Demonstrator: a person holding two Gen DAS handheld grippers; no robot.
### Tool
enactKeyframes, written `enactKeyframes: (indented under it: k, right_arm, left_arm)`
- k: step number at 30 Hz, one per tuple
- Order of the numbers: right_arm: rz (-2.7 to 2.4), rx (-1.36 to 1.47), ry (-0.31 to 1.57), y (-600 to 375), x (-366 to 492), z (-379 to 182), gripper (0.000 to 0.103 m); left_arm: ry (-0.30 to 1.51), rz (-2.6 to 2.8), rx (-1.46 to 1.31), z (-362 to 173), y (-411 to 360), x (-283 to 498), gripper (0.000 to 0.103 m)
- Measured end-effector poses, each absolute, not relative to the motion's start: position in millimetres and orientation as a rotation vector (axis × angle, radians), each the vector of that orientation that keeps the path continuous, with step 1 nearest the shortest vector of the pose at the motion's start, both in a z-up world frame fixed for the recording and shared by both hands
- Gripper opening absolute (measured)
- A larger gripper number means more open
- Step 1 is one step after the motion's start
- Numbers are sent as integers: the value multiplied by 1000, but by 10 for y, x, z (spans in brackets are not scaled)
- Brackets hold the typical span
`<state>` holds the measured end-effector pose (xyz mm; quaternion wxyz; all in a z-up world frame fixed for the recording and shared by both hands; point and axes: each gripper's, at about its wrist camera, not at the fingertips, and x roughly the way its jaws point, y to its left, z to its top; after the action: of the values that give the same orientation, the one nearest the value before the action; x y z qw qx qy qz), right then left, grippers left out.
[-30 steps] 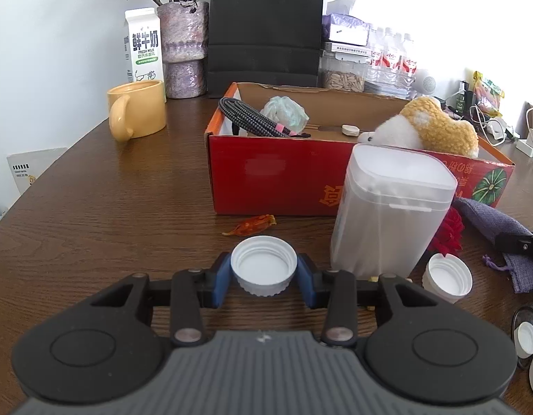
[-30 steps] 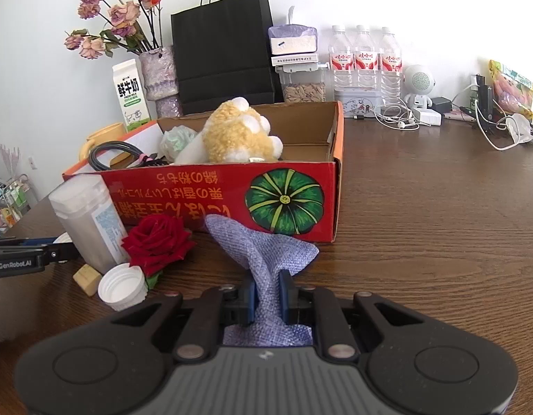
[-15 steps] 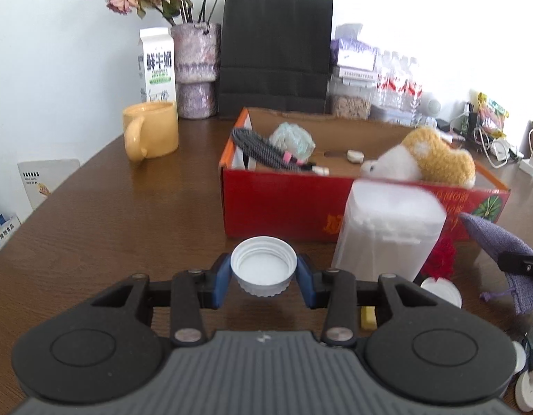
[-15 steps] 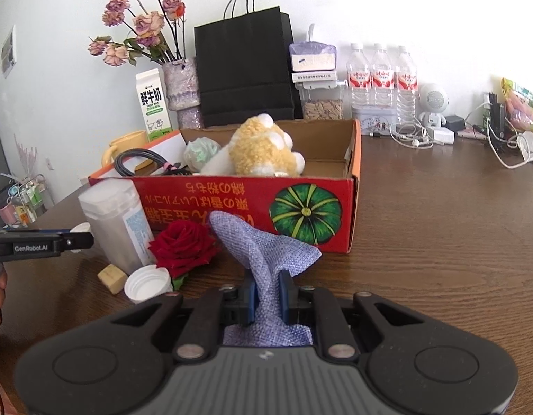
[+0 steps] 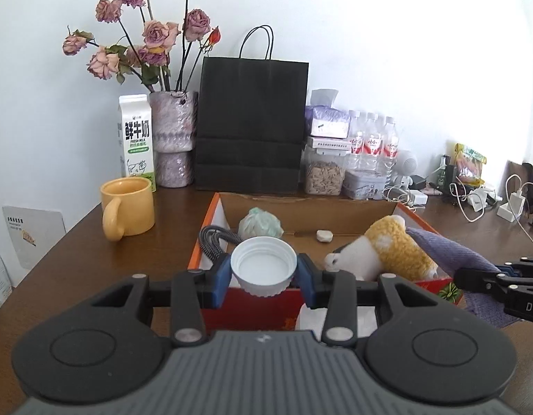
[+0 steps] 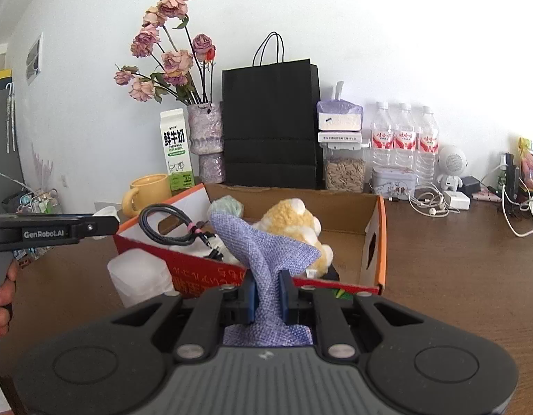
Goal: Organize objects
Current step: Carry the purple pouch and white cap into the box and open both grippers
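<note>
Both tools raised: cap [image 5: 263, 269], pouch [image 6: 263, 252] now above box [image 5: 252, 306].

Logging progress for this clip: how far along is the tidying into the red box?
Already in the red box: a black cable, a plush toy and a pale green bundle. In hand: the left gripper clamps a white cap, and the right gripper pinches a purple cloth pouch, both raised near the box. Left: the frosted container stands outside the box on the table.
</note>
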<state>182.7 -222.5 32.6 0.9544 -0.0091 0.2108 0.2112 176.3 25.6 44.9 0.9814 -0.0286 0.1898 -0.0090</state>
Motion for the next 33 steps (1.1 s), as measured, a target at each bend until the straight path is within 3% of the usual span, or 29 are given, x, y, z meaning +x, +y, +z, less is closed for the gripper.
enactKeyframes:
  k: [15, 33]
  right_arm:
    - [464, -92, 386, -1678, 2641, 610, 12]
    - [447, -83, 473, -1278, 3468, 394, 13]
  left_arm:
    - [324, -59, -59, 687, 85, 2462, 41]
    - [413, 4, -57, 486, 126, 3267, 41]
